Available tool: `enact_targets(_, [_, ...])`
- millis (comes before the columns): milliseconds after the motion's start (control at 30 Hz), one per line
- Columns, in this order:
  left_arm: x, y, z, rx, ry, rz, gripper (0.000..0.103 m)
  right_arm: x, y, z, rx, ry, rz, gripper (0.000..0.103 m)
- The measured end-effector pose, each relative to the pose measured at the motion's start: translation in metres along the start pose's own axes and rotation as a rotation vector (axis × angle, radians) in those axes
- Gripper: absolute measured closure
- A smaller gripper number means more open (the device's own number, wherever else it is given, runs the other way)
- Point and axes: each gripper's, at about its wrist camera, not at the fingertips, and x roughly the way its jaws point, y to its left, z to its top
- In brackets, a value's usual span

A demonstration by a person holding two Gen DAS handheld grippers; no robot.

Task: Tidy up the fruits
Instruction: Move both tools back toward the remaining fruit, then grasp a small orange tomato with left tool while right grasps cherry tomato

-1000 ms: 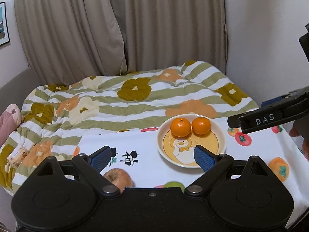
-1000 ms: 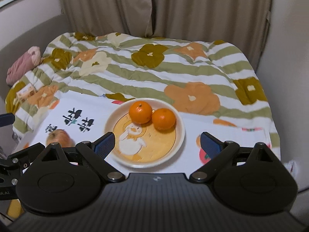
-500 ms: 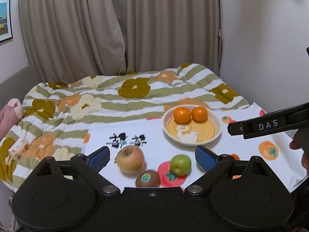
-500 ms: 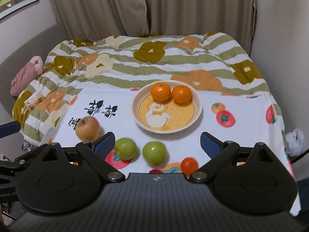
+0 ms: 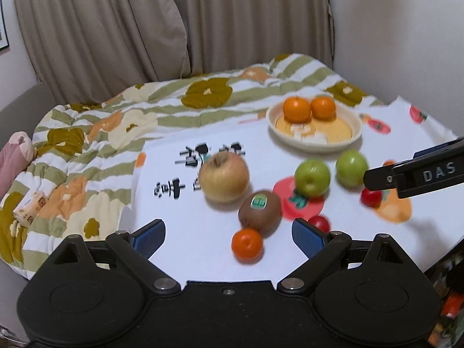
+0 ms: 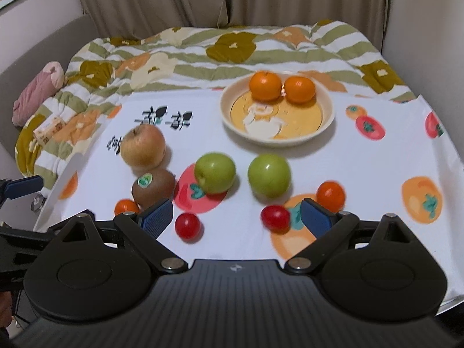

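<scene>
Left gripper [image 5: 228, 233] and right gripper [image 6: 236, 213] both spread, empty. Kiwi [image 5: 260, 209] just nearer than the plate [image 5: 314, 144]; soft, rollable — pinch lightly across its middle.

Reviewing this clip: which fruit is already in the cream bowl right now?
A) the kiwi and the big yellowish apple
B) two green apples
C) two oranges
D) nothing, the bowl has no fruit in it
C: two oranges sit side by side at the far side of the cream bowl; every other fruit lies on the cloth.
</scene>
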Motion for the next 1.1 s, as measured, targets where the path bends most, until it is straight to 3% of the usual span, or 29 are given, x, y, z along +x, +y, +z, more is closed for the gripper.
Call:
enact_targets(133, [0.024,0.002,-0.013,0.03,0.027,-0.04,0.015,0.019,0.007,-0.012,0.011,0.014,-0.011,0.0])
enact_targets(267, [0.044,-0.001,-0.02,0.066,0.054,-0.061,0.031,0.031,0.011,-0.021,0.011,0.026,-0.008,0.0])
enact_targets(500, [0.065,-0.008,-0.021,0.115,0.08,-0.075,0.038,0.044,0.018,-0.026,0.026,0.043,0.013,0.0])
enact_targets(567, [0.07,-0.009,-0.021,0.122,0.087,-0.081,0.048,0.049,0.022,-0.027,0.024,0.05,0.02,0.0])
enact_targets(667, [0.077,-0.01,-0.021,0.129,0.102,-0.087,0.053,0.056,0.027,-0.028,0.015,0.071,0.034,0.009])
enact_targets(867, [0.082,-0.009,-0.023,0.119,0.12,-0.111,0.062,0.065,0.035,-0.031,0.001,0.085,0.04,0.016])
enact_targets(1100, [0.082,-0.006,-0.023,0.115,0.121,-0.124,0.063,0.071,0.04,-0.03,-0.007,0.102,0.045,0.026])
